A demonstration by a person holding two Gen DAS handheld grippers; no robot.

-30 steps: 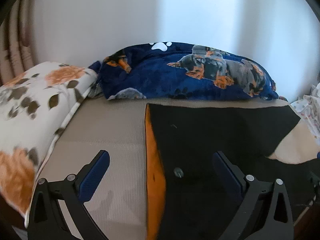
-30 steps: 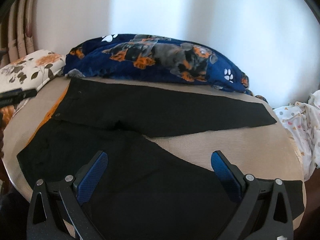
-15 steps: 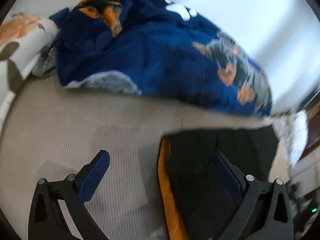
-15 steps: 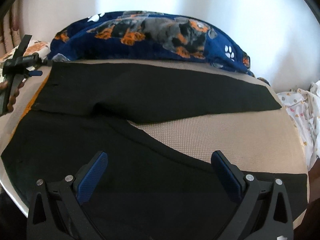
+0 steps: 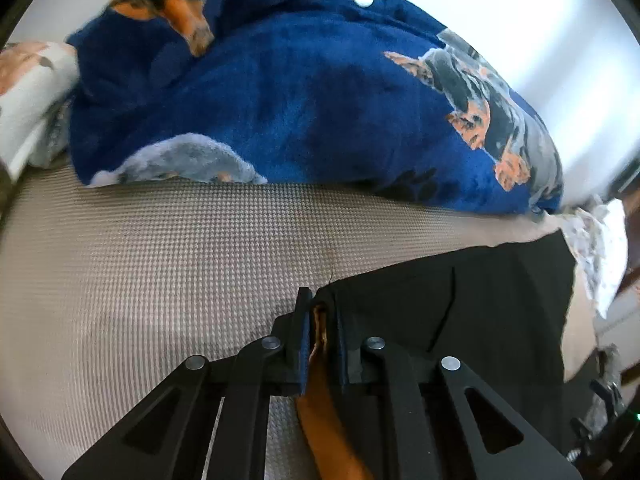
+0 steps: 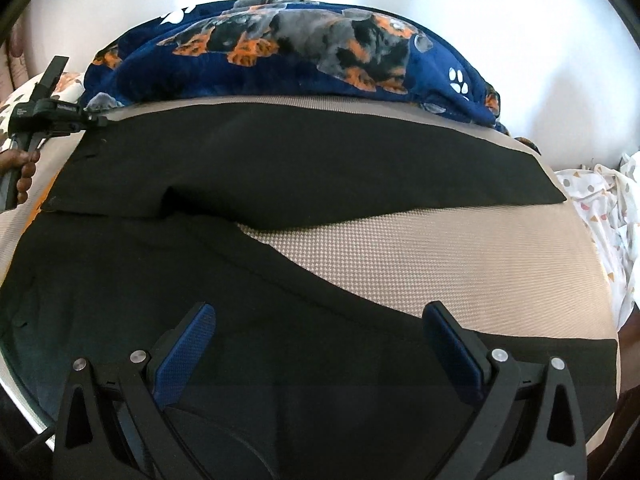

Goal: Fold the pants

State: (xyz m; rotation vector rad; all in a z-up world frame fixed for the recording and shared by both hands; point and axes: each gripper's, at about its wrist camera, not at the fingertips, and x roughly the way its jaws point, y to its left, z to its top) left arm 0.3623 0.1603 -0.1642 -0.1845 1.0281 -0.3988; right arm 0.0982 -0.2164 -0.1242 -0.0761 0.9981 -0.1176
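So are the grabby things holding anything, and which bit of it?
The left gripper has just closed its fingers on the black pants, pinching the far corner of the waistband, where the orange lining shows. The right gripper is open, holding nothing.

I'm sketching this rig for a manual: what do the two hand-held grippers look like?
Both look alike: the left hand-held gripper and right hand-held gripper have matte black angular linkage arms with triangular cut-outs and round silver pivot pins. The fingers carry textured dark blue pads. No cables or sleeves show.
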